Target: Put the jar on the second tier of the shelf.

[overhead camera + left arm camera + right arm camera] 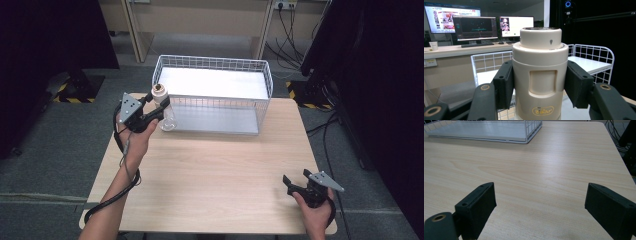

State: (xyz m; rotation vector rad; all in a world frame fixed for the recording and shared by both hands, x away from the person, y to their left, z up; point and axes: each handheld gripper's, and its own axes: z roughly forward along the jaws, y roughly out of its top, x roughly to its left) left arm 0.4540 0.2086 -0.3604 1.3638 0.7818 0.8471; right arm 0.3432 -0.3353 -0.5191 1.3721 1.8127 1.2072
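Observation:
A cream blender bottle (540,72) with a clear lower cup (168,121) stands upright at the table's back left, just outside the left end of a white wire basket (263,95). My left gripper (159,107) is shut on the bottle's cream upper body, one black pad on each side (504,86). The bottle's base rests on or just above the table; I cannot tell which. Near the table's front right corner my right gripper (295,178) is open over bare wood, with nothing between its pads (477,207).
The basket has a white floor (486,130) and stands at the back middle of the light wooden table (215,170). Monitors (474,26) stand on a desk beyond it. Black screens flank both sides of the table.

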